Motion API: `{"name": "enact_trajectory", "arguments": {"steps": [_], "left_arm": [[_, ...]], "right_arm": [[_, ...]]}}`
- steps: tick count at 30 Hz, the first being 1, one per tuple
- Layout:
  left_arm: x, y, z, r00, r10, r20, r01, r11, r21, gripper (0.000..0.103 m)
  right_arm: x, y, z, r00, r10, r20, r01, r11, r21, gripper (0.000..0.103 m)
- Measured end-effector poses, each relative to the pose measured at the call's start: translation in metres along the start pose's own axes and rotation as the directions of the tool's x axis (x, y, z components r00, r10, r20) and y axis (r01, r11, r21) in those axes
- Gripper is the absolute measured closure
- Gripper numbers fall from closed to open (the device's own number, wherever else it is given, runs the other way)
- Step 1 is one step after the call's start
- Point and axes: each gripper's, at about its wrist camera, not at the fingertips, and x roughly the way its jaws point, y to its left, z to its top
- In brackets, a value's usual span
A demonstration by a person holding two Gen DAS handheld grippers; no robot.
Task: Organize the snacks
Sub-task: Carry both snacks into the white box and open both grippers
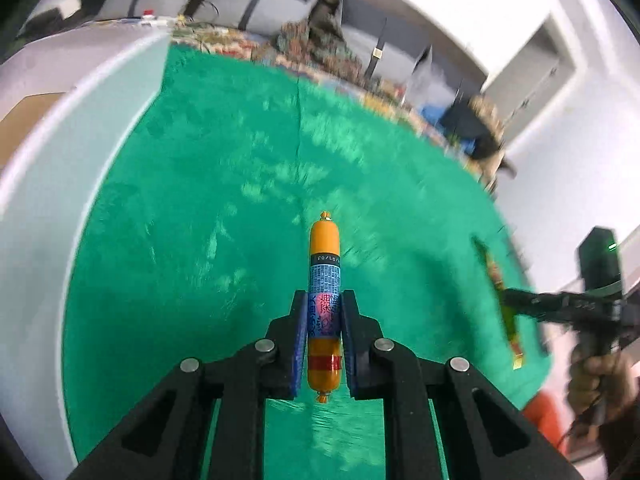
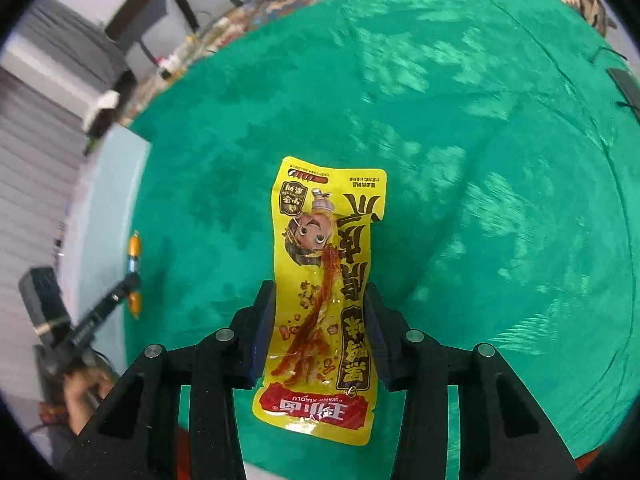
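Note:
My left gripper [image 1: 324, 304] is shut on an orange sausage stick [image 1: 324, 248] with a blue label, held lengthwise above the green cloth [image 1: 200, 220]. My right gripper [image 2: 320, 296] is shut on a yellow snack packet [image 2: 328, 240] with a cartoon face, also held above the green cloth [image 2: 480, 160]. The right gripper with its packet [image 1: 506, 304] shows edge-on at the right in the left wrist view. The left gripper with its sausage [image 2: 134, 248] shows at the left in the right wrist view.
A white container wall [image 1: 60, 152] curves along the left of the cloth, with a brown surface behind it. A patterned fabric [image 1: 320, 48] borders the far edge. A dark flat device [image 2: 626, 84] with a cable lies at the cloth's right edge.

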Motion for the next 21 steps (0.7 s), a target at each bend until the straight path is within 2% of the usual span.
{"name": "enact_trajectory", "arguments": {"steps": [4,7,9,12,15,16,17,19,20,21], "left_arm": [[-0.059,0.003,0.023,0.992,-0.064,0.112,0.070,0.996,-0.053,0.088],[-0.110,0.019,0.039,0.983,-0.045,0.180,0.056,0.997,-0.060,0.088],[-0.140,0.037,0.049,0.979,-0.003,0.205,0.018,0.997,-0.075,0.088],[-0.179,0.076,0.056,0.965,0.136,0.224,-0.118,0.989,-0.093,0.088],[-0.207,0.122,0.050,0.938,0.276,0.211,-0.249,0.957,-0.147,0.088],[-0.214,0.139,0.045,0.921,0.336,0.197,-0.307,0.938,-0.163,0.088],[-0.216,0.148,0.041,0.912,0.366,0.187,-0.337,0.926,-0.171,0.088],[-0.223,0.172,0.027,0.878,0.450,0.163,-0.417,0.887,-0.199,0.085],[-0.226,0.182,0.020,0.862,0.485,0.151,-0.450,0.867,-0.214,0.076],[-0.227,0.188,0.013,0.852,0.504,0.141,-0.469,0.854,-0.224,0.054]], "right_arm": [[-0.012,0.063,0.017,0.995,0.098,0.030,-0.096,0.993,-0.074,0.058],[-0.020,0.132,0.031,0.979,0.200,0.038,-0.192,0.969,-0.154,0.058],[-0.021,0.188,0.039,0.963,0.268,0.031,-0.255,0.941,-0.221,0.058],[-0.018,0.273,0.038,0.932,0.362,-0.001,-0.344,0.884,-0.318,0.058],[-0.003,0.349,0.026,0.918,0.395,-0.045,-0.377,0.831,-0.409,0.058],[0.006,0.372,0.020,0.916,0.396,-0.057,-0.379,0.815,-0.439,0.058],[0.014,0.390,0.012,0.916,0.396,-0.067,-0.381,0.802,-0.461,0.057],[0.032,0.419,-0.006,0.917,0.388,-0.090,-0.379,0.779,-0.499,0.057],[0.045,0.432,-0.017,0.917,0.386,-0.099,-0.380,0.770,-0.512,0.055],[0.061,0.442,-0.029,0.914,0.389,-0.115,-0.388,0.759,-0.523,0.048]]}}
